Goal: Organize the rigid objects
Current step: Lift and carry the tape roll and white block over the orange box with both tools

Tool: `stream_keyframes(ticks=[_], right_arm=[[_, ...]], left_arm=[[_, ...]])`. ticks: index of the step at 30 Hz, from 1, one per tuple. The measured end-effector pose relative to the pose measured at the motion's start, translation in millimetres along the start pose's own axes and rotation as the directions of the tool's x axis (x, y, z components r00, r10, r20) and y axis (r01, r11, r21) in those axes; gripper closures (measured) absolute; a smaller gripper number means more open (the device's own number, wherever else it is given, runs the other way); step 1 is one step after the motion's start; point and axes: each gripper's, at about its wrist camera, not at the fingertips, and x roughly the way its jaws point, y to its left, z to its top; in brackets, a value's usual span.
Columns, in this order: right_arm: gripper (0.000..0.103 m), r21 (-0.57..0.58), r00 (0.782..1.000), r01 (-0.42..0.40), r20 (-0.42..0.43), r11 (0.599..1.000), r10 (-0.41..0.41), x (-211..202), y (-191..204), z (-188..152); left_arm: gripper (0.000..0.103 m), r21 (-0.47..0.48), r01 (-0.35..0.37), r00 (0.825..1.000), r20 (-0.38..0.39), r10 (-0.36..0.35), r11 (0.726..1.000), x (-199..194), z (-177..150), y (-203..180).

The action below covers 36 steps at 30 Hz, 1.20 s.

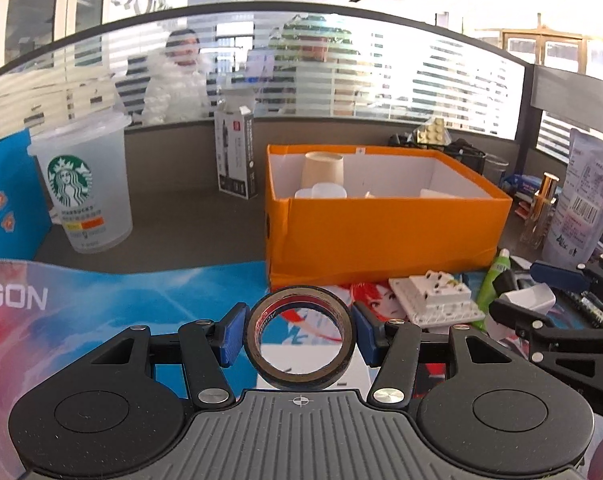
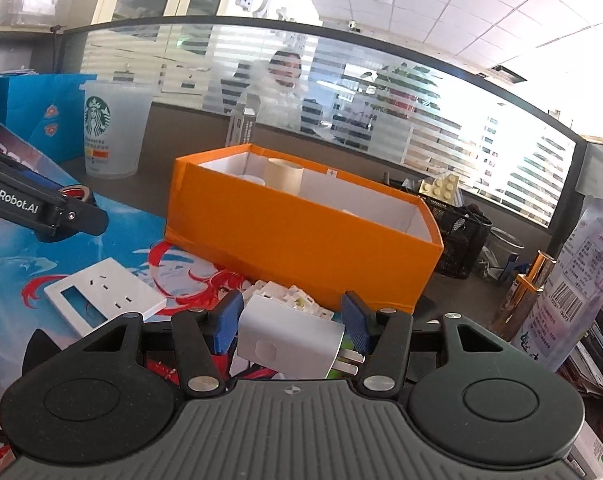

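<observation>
My left gripper (image 1: 300,334) is shut on a roll of dark tape (image 1: 300,372), held upright above the colourful mat. My right gripper (image 2: 291,322) is shut on a white plug adapter (image 2: 289,338) with metal prongs; it also shows in the left wrist view (image 1: 531,298). An orange box (image 1: 381,228) stands ahead, white inside, holding a paper cup (image 1: 323,168) and white items; it also shows in the right wrist view (image 2: 301,240). A white socket module (image 1: 437,296) lies in front of the box. A white socket faceplate (image 2: 101,294) lies on the mat.
A Starbucks cup (image 1: 85,188) and a blue bag (image 1: 5,200) stand at the left. A black-and-white carton (image 1: 237,152) stands behind the box. A green tube (image 1: 491,280), a plastic pouch (image 1: 581,200), a gold-capped bottle (image 2: 521,296) and a black mesh basket (image 2: 457,240) crowd the right.
</observation>
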Motion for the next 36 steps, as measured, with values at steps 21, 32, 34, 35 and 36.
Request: stream_keyframes(ticks=[21,32,34,35,36], right_arm=[[0.052,0.005,0.996,0.055,0.068,0.998,-0.055,-16.2,-15.3,17.2],[0.052,0.011,0.987,0.104,0.125,0.994,-0.105,-24.5,-33.5,41.7],[0.052,0.012,0.985,0.109,0.131,0.994,-0.110,-24.9,-35.7,45.3],[0.052,0.013,0.984,0.111,0.136,0.994,-0.112,-25.2,-36.7,47.1],[0.052,0.012,0.984,0.113,0.138,0.994,-0.114,-24.9,-37.5,49.3]], left_arm=[[0.050,0.047,0.021,0.998,0.058,-0.023,0.999,-3.9,28.0,-21.5],[0.050,0.063,0.011,0.992,0.128,-0.019,0.998,-7.8,57.6,-26.3],[0.050,0.066,0.011,0.990,0.136,-0.020,0.998,-7.4,62.7,-26.5],[0.050,0.068,0.009,0.990,0.141,-0.018,0.998,-6.7,65.4,-26.9],[0.050,0.072,0.008,0.989,0.145,-0.018,0.997,-6.2,67.4,-27.5]])
